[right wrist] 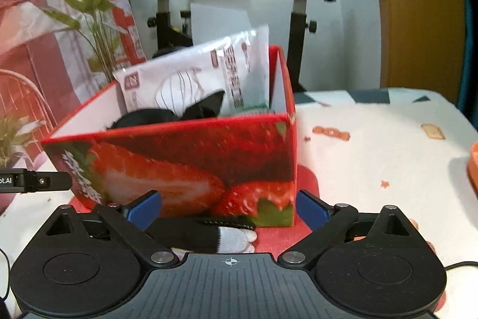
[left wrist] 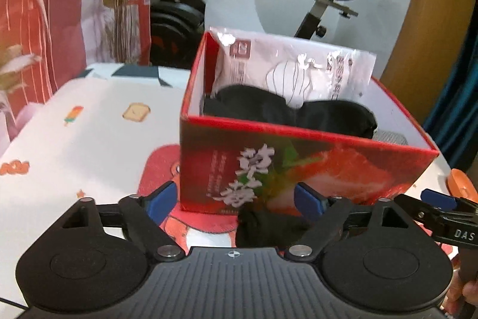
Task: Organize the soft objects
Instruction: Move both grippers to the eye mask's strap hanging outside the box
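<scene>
A red strawberry-print box (left wrist: 298, 169) stands on the table, open at the top; it also shows in the right wrist view (right wrist: 185, 166). Inside it lie black soft items (left wrist: 269, 106) and a white plastic-wrapped packet (left wrist: 298, 68) leaning on the back wall. My left gripper (left wrist: 236, 201) is open, its jaws wide apart in front of the box, with a black sock (left wrist: 269, 229) lying on the table between them. My right gripper (right wrist: 230, 207) is open too, over a black sock with a grey-white toe (right wrist: 209, 235) at the foot of the box.
The table has a white cartoon-print cloth (left wrist: 89, 139) with a red patch under the box. An orange dish (right wrist: 473, 169) sits at the right edge. An exercise bike (left wrist: 185, 5), a plant (right wrist: 89, 20) and pink curtains stand behind.
</scene>
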A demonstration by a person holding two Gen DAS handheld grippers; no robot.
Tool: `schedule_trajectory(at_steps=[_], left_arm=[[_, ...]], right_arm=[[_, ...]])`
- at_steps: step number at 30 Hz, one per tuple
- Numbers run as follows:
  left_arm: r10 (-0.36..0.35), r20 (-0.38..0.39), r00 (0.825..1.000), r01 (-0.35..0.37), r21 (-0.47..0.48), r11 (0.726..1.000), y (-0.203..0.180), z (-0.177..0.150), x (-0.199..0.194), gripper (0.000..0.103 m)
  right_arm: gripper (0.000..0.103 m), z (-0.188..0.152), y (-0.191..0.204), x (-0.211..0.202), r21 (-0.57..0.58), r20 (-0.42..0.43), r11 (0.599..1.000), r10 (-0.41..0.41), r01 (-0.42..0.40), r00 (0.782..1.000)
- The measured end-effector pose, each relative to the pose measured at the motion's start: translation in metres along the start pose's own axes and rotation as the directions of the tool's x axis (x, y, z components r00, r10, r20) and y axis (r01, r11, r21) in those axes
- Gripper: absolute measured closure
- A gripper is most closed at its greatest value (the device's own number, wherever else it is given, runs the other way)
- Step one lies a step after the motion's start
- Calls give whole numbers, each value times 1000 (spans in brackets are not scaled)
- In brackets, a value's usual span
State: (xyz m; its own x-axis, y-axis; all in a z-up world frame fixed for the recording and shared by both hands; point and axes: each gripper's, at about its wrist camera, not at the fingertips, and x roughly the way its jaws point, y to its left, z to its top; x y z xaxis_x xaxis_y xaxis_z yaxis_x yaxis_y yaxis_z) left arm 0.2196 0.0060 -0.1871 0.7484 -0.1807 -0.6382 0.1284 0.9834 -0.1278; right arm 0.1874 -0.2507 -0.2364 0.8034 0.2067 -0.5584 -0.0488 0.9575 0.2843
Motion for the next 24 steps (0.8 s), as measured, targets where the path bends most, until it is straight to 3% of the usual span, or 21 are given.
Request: schedule_trajectory(at_steps=[9,14,18,24], left_arm=[[-35,-89,995,29,-65,997,2,-17,28,50],[-77,-144,987,63,-98,993,2,-21,47,52],[-103,-178,979,84,-109,990,0,-28,61,52],[-92,-211,973,75,-87,993,-5,-37,64,52]], right_arm=[[23,-12,-8,39,97,-126,995,49,-37,991],[28,-21,-6,49,96,-171,994,66,-50,983],[29,-25,4,49,18,-173,999,48,-46,984],[35,-26,12,44,-26,-187,998,49,-55,981]])
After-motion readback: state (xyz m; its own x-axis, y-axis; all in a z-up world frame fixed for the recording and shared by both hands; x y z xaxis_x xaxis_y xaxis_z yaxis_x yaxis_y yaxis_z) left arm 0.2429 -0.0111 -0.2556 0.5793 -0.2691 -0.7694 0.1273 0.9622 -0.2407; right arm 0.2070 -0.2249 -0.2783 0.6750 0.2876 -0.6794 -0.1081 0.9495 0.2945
